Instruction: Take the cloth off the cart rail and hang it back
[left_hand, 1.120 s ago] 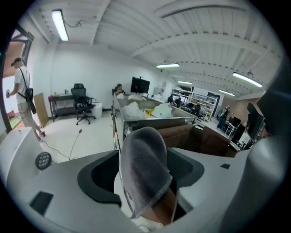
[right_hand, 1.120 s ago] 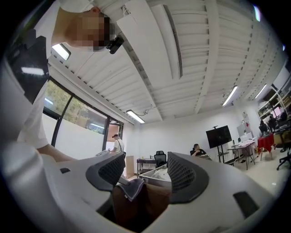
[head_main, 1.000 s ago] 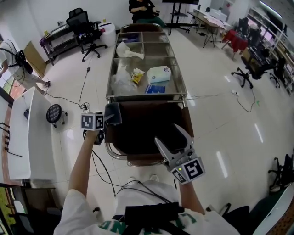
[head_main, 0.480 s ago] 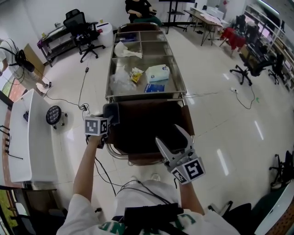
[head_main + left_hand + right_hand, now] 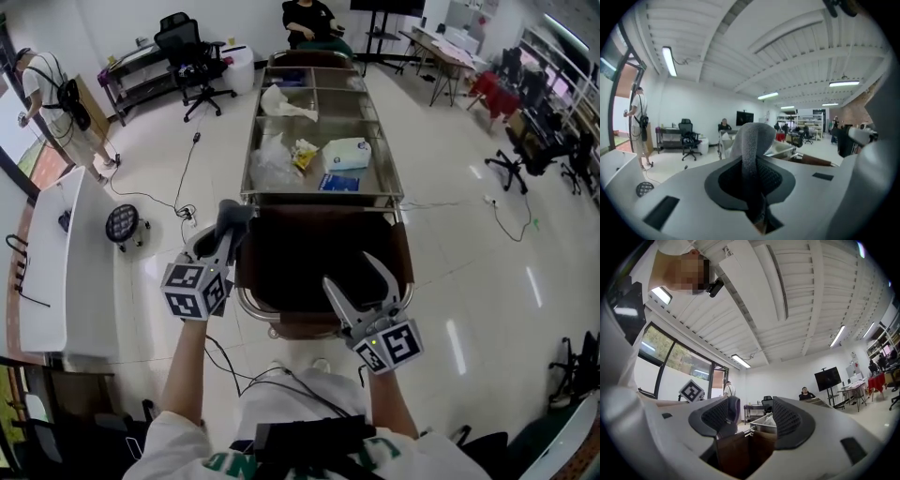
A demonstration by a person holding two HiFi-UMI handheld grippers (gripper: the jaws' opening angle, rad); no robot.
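A grey cloth (image 5: 233,217) is pinched in my left gripper (image 5: 227,236) at the near left corner of the steel cart (image 5: 247,184). In the left gripper view the jaws are shut on the cloth (image 5: 751,140), which sticks up out of the left gripper (image 5: 757,206) and folds over. My right gripper (image 5: 354,276) is open above the brown cover (image 5: 309,258) at the cart's near end, holding nothing. The right gripper view shows the right gripper (image 5: 751,420) with its jaws apart, the brown cover (image 5: 740,451) low between them and the grey cloth (image 5: 733,411) at the left.
The cart's curved rail (image 5: 255,307) runs under the brown cover. A tissue box (image 5: 347,152), a blue packet (image 5: 338,182) and plastic bags (image 5: 274,165) lie in the cart's trays. Cables (image 5: 184,178) cross the floor at left, beside a white table (image 5: 66,272). A person (image 5: 58,98) stands far left.
My left gripper has shut on the grey cloth and tilted upward, drawing back toward me with the cloth raised off the cart's corner. The right gripper has hardly moved.
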